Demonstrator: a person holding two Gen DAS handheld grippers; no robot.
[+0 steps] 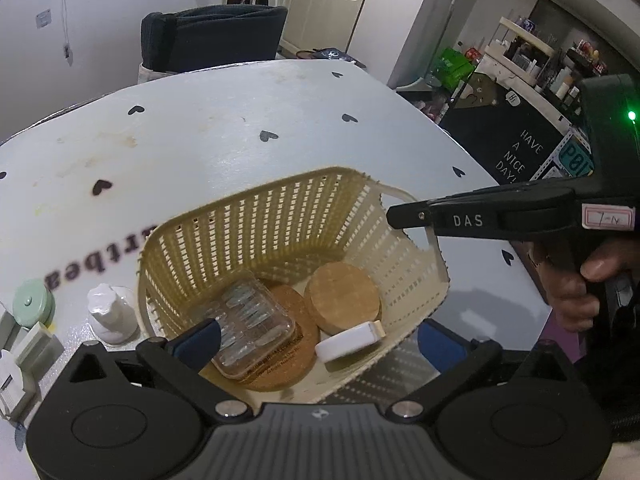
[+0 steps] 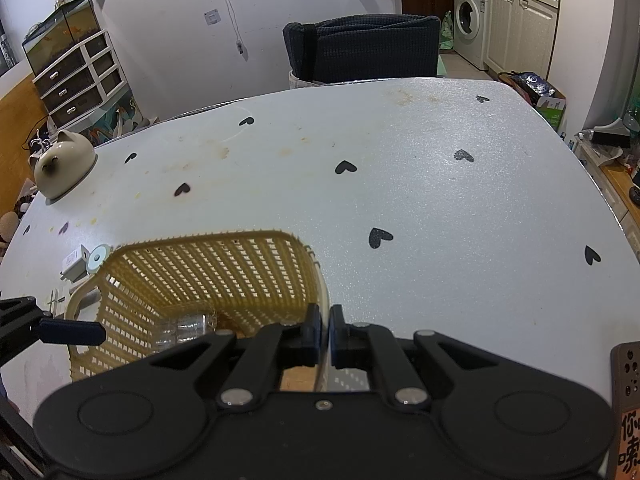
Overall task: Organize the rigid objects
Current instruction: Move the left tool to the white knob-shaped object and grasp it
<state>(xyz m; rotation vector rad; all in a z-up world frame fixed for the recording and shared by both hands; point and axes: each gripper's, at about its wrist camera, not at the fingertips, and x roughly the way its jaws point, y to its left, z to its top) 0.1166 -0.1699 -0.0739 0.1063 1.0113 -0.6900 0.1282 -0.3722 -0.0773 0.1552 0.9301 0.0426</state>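
Left gripper [image 1: 316, 338] is held with its blue-padded fingers [image 1: 199, 339] spread wide, one pad inside the cream lattice basket [image 1: 256, 216] and the other outside its near wall; nothing is clamped between them. Right gripper [image 2: 324, 334] is seen with its fingers pressed together on the basket's rim [image 2: 323, 296], the thin wall being pinched between the pads. The basket is set on the white heart-patterned table [image 2: 440, 200]. Inside it, a clear plastic case [image 1: 250, 320] is laid on a flat cork coaster [image 1: 292, 344], with a thick cork disc [image 1: 342, 298] beside it and a white oblong object [image 1: 350, 340] at the near side. Outside the basket, on its left, a white bottle [image 1: 110, 312] and a green round tin [image 1: 33, 306] are placed on the table.
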